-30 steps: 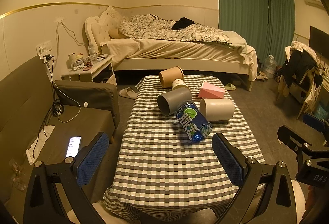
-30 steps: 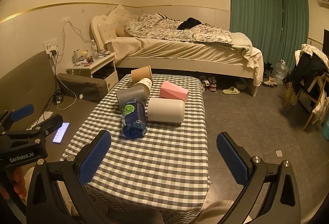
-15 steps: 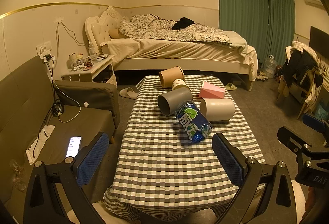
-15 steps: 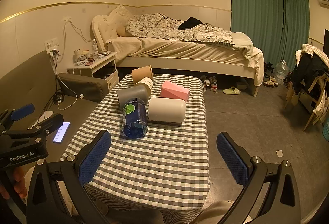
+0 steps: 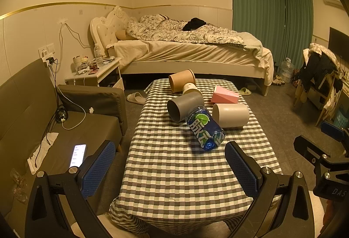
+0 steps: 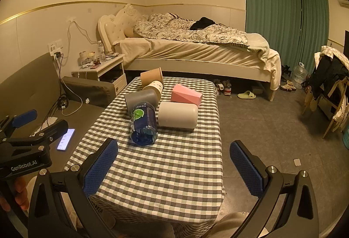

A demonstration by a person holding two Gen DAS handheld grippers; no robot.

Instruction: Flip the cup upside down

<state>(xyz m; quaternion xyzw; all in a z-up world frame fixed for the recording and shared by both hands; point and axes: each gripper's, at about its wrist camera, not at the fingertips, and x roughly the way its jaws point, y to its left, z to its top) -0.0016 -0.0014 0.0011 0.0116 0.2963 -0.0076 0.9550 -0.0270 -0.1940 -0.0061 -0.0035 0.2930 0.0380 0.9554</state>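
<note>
Several cups lie on their sides on the checkered table (image 5: 174, 172) (image 6: 174, 172): a grey cup (image 5: 184, 106) (image 6: 141, 99), a white cup (image 5: 231, 115) (image 6: 177, 115), a brown paper cup (image 5: 181, 80) (image 6: 152, 77) and a small printed paper cup (image 5: 192, 89) (image 6: 154, 87). A blue bottle (image 5: 205, 128) (image 6: 144, 123) lies between the grey and white cups. My left gripper (image 5: 170, 168) is open and empty over the table's near end. My right gripper (image 6: 172, 169) is open and empty, short of the cups.
A pink box (image 5: 224, 97) (image 6: 186, 95) lies behind the white cup. A sofa with a lit phone (image 5: 78, 155) stands left of the table. A bed (image 5: 192, 50), a nightstand (image 5: 96, 73) and a chair with clothes (image 5: 318, 76) stand further off.
</note>
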